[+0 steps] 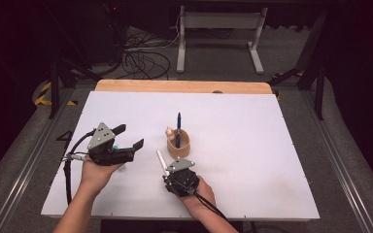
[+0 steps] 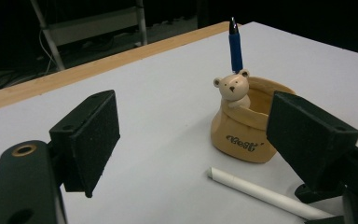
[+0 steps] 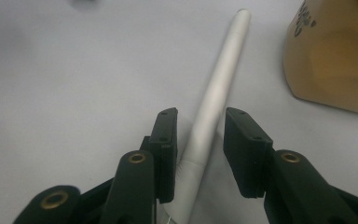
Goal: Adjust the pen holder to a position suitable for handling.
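From the high view, the right gripper (image 1: 166, 171) sits low on the white table (image 1: 252, 145), jaws pointing up the picture, with a white pen (image 1: 161, 160) running out from between them toward the far side. Just beyond the pen's tip stands a tan cup (image 1: 178, 144) holding a blue pen (image 1: 178, 127) upright. The left gripper (image 1: 129, 137) is held off to the left, well apart from the cup, its jaws spread wide with nothing between them.

In the left gripper view, the two black jaws stand far apart and empty. Between them, farther off, sits the cup (image 2: 249, 121) with a small bear (image 2: 233, 88) figure at its rim and the blue pen (image 2: 235, 46) rising behind it. The white pen (image 2: 261, 192) lies flat on the table just in front of the cup.

In the right gripper view, the white pen (image 3: 214, 107) lies between the jaws of the right gripper (image 3: 199, 142) — narrow gaps show on both sides, so the pads straddle it without pressing. Its far end points away, past the cup (image 3: 335, 56) at the upper right, near but not touching.
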`<state>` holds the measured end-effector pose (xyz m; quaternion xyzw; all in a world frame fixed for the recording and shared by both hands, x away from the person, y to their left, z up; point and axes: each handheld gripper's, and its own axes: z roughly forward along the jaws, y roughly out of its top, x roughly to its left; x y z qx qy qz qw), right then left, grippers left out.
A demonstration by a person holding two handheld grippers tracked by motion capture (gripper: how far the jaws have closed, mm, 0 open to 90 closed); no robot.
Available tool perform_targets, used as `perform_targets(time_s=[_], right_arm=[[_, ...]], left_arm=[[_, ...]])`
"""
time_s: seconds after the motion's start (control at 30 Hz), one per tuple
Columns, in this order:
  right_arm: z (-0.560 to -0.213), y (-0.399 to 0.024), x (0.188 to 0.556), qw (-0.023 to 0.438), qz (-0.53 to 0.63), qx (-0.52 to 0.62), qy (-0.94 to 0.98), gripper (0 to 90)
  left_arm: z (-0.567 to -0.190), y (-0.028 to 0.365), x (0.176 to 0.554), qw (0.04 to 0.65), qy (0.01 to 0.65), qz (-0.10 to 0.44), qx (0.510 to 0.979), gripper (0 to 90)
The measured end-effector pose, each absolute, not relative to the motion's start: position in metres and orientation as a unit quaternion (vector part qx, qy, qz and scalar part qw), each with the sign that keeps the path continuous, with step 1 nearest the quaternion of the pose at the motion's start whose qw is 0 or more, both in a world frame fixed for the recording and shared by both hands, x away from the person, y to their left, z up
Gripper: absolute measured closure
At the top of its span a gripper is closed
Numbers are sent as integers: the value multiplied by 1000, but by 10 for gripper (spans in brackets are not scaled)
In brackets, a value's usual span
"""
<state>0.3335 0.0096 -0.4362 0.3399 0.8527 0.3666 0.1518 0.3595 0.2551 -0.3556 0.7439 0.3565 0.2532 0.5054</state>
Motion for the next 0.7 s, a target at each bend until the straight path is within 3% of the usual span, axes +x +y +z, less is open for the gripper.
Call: perform_targets(time_s=[0.2, 0.47, 0.7], right_arm=[[-437, 9, 334, 153, 368, 332, 855, 687], [-437, 9, 334, 150, 370, 328, 856, 787], [-437, 7, 336, 146, 374, 323, 857, 792]], left_arm=[[-356, 253, 360, 511, 358, 242, 743, 182], [-355, 253, 359, 514, 357, 242, 741, 182], [-356, 252, 360, 511, 359, 238, 744, 182]])
